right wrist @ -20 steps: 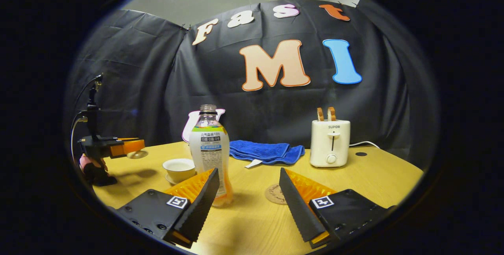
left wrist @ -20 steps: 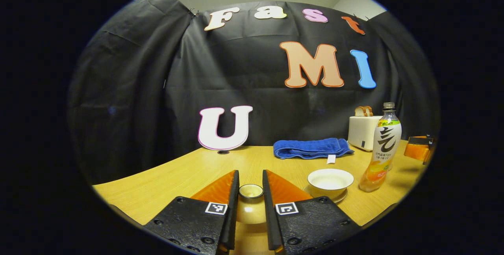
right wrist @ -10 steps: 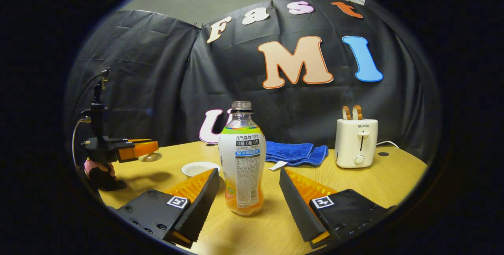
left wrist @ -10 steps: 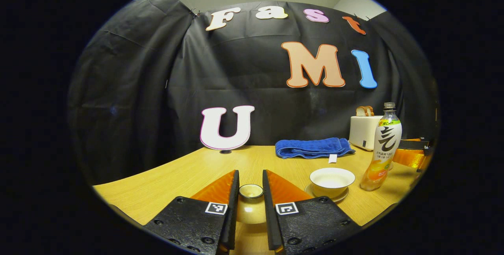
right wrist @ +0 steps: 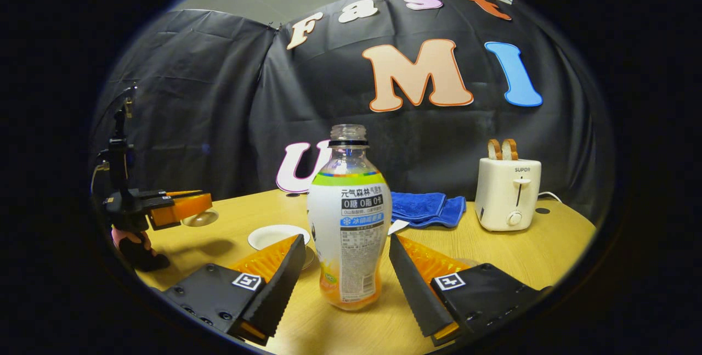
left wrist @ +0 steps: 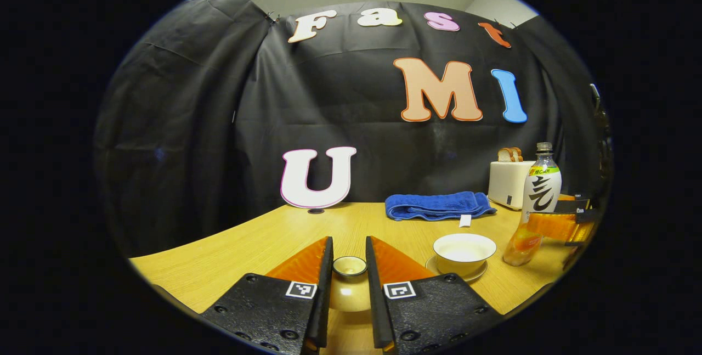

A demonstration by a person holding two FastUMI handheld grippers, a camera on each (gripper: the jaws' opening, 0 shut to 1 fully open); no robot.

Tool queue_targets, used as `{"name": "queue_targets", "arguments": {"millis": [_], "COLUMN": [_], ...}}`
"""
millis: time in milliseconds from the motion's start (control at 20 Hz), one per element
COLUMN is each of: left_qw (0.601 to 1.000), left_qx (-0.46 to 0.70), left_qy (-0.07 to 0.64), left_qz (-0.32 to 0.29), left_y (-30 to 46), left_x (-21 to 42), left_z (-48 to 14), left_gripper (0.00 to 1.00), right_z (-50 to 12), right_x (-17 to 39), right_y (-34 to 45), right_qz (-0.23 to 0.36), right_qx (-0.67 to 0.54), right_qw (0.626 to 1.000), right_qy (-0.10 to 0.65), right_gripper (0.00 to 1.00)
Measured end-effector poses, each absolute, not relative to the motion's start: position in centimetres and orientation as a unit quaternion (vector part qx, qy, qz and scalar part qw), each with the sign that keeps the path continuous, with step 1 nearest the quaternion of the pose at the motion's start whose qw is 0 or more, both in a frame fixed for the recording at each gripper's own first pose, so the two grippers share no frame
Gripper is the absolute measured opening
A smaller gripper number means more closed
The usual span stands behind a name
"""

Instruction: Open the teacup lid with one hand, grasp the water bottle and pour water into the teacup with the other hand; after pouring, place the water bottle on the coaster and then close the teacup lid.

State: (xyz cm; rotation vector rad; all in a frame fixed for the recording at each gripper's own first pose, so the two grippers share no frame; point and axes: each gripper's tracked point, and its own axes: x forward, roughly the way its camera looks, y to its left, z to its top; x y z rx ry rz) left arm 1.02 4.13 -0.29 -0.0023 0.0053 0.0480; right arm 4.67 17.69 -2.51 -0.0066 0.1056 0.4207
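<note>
Right now the left claw (left wrist: pixel 349 289) is clamped on the teacup lid (left wrist: pixel 349 285), a glossy cream dome with a small ringed knob, both fingers pressing its sides while it is held above the pale wood-grain surface (left wrist: pixel 263 240). To the right of the lid in the left gripper view sits the teacup (left wrist: pixel 464 252), a round white bowl, uncovered, on its saucer (left wrist: pixel 428 263). Just right of the teacup stands the water bottle (left wrist: pixel 533 207), clear plastic, uncapped, with a wrapped label and orange liquid low inside. In the right gripper view the right claw (right wrist: pixel 346 283) is spread wide, the bottle upright between its ridged fingers (right wrist: pixel 285 278), neither touching it. Behind the teacup lies a folded blue terry towel (left wrist: pixel 436 205); right of that is a smooth white toaster (right wrist: pixel 507 193) holding bread slices.
</note>
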Motion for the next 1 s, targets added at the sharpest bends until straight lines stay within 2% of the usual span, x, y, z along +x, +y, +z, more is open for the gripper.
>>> {"name": "queue_targets", "arguments": {"millis": [50,100,150,250,300,400,500,550,600,1000], "left_qw": [1.0,1.0,1.0,1.0,1.0,1.0,1.0,1.0,1.0,1.0], "left_qx": [-0.001,-0.001,-0.001,-0.002,-0.002,-0.002,-0.002,-0.002,-0.002,-0.002], "left_qy": [0.003,0.003,0.003,0.003,0.003,0.003,0.003,0.003,0.003,0.003], "left_qz": [0.024,0.024,0.024,0.024,0.024,0.024,0.024,0.024,0.024,0.024], "left_y": [4.1,4.1,4.1,4.1,4.1,4.1,4.1,4.1,4.1,4.1], "left_x": [1.0,1.0,1.0,1.0,1.0,0.9,0.9,0.9,1.0,1.1], "left_z": [-0.2,-0.3,-0.3,-0.3,-0.3,-0.3,-0.3,-0.3,-0.3,-0.4], "left_gripper": [0.3,0.3,0.3,0.3,0.3,0.3,0.3,0.3,0.3,0.3], "right_z": [-2.7,-2.9,-3.2,-3.8,-4.0,-4.0,-4.2,-4.3,-4.3,-0.1], "right_x": [5.0,5.2,5.4,5.8,6.0,5.6,5.8,5.8,6.0,7.3], "right_y": [17.8,17.8,18.0,18.2,18.2,17.9,17.9,17.9,17.7,11.2], "right_qz": [0.205,0.203,0.202,0.203,0.201,0.199,0.196,0.195,0.189,0.058], "right_qx": [-0.005,-0.007,-0.009,-0.014,-0.015,-0.017,-0.02,-0.022,-0.027,-0.196], "right_qw": [0.977,0.977,0.977,0.975,0.975,0.975,0.975,0.975,0.976,0.977], "right_qy": [0.059,0.066,0.073,0.087,0.092,0.099,0.101,0.102,0.102,0.056], "right_gripper": [0.98,0.94,1.0,0.94,0.97,0.75,0.74,0.69,0.69,0.67]}}
